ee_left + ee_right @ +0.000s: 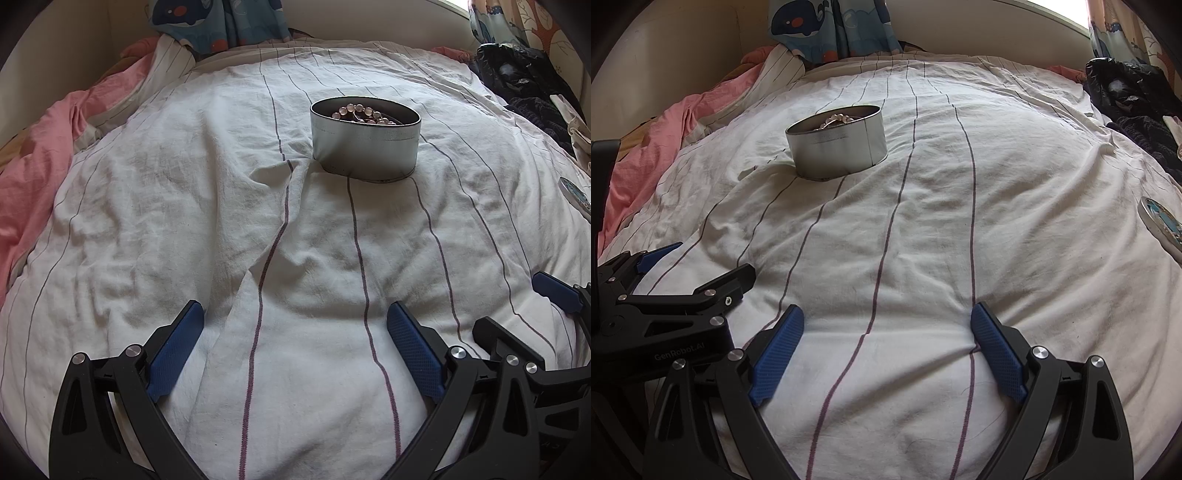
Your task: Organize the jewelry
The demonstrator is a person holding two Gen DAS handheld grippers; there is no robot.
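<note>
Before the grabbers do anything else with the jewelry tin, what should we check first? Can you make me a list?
1. Left gripper open, holding nothing: ok.
2. Right gripper open, holding nothing: ok.
3. Tin upright on the sheet, lid off: ok.
4. Bead bracelet inside the tin: ok.
5. Lid within sight, at the right edge: ok.
6. Other jewelry left loose on the sheet: cannot tell, none visible.

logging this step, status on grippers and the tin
Left gripper open, empty. Right gripper open, empty. Beaded bracelet in tin. Path clear.
</note>
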